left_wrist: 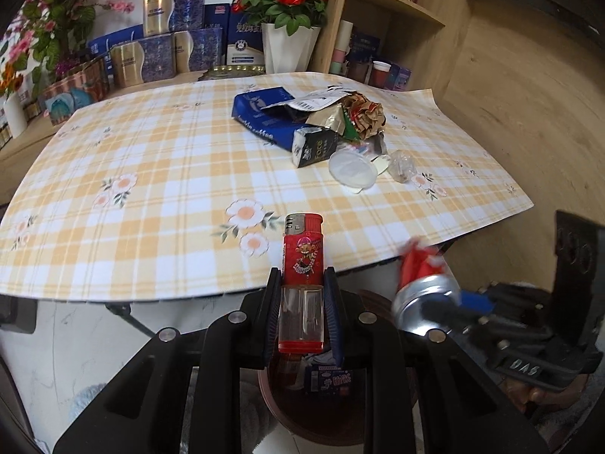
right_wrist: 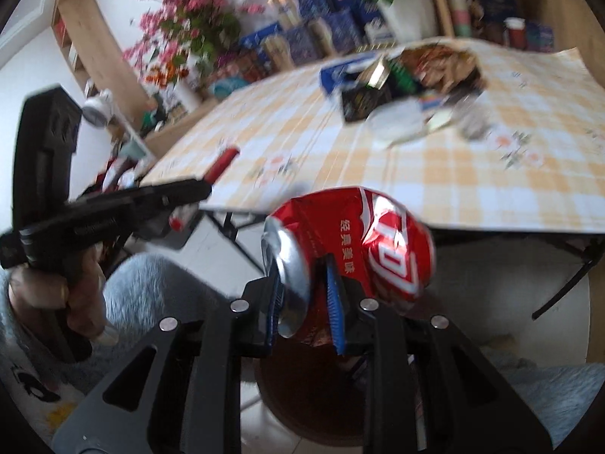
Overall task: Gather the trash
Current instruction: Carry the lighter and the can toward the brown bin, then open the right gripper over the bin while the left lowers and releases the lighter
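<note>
Left gripper (left_wrist: 301, 276) clamps a red lighter (left_wrist: 302, 253) directly above the brown bin (left_wrist: 302, 420). Right gripper (right_wrist: 304, 265) pinches a crushed red can (right_wrist: 363, 242) over the same bin. Beyond the bin, remaining trash pile (left_wrist: 321, 125) sits on the table (left_wrist: 151, 189).

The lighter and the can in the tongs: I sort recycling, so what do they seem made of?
Lighter: likely hard plastic, with a glossy red printed upper and a clear lower body you can see through, plus a small metal hood on top.
Can: thin metal, probably aluminium, with a bare silvery end, shiny red printed wall, and sharp dents.
</note>
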### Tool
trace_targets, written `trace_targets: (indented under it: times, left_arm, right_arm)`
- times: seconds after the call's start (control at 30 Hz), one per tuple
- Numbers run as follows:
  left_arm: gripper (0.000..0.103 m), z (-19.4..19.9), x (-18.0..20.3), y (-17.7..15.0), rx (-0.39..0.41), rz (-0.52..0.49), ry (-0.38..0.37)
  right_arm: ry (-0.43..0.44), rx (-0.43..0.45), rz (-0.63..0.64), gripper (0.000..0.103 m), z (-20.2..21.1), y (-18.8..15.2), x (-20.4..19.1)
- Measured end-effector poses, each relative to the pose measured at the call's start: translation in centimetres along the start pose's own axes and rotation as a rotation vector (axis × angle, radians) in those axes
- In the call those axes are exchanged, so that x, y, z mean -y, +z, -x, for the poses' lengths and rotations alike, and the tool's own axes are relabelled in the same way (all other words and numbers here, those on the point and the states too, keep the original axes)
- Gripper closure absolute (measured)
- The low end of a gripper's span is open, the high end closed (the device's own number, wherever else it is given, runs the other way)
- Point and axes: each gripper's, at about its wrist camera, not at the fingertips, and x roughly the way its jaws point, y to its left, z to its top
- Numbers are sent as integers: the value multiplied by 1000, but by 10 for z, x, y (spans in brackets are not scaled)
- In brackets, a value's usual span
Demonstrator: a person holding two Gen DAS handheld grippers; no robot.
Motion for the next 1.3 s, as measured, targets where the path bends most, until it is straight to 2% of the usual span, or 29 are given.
trace_targets:
  times: [0.3, 0.5, 0.53, 0.67, 0.73, 0.8, 0.97, 1.03, 1.3]
  left_arm:
    - [81, 4, -10, -12, -1, 30, -4]
    - [81, 1, -10, -15, -8, 25, -12]
    - [81, 0, -10, -16, -9, 23, -13]
    - [81, -3, -7, -18, -17, 8, -19]
    - [81, -5, -5, -19, -22, -2, -23]
    - [81, -7, -2, -21, -24, -19, -27]
    - [81, -9, 5, -29, 0, -39, -57]
    - [81, -14, 8, -34, -13, -54, -51]
    - [81, -32, 25, -44, -56, -131, -87]
  right_arm:
    - [5, -131, -48, 79, -30, -15, 6]
    - [-9, -163, -71, 79, -38, -17, 12]
    - [-7, -164, -77, 76, -39, -17, 13]
    - [-2, -131, -95, 54, -33, -14, 16]
    - [-8, -115, -99, 53, -30, -13, 18]
    - [-13, -90, -102, 47, -24, -10, 20]
    - [-24, 11, -45, 14, -2, 2, 18]
    - [-52, 58, -6, 8, 11, 8, 18]
    - [-234, 152, 146, 6, 46, 15, 22]
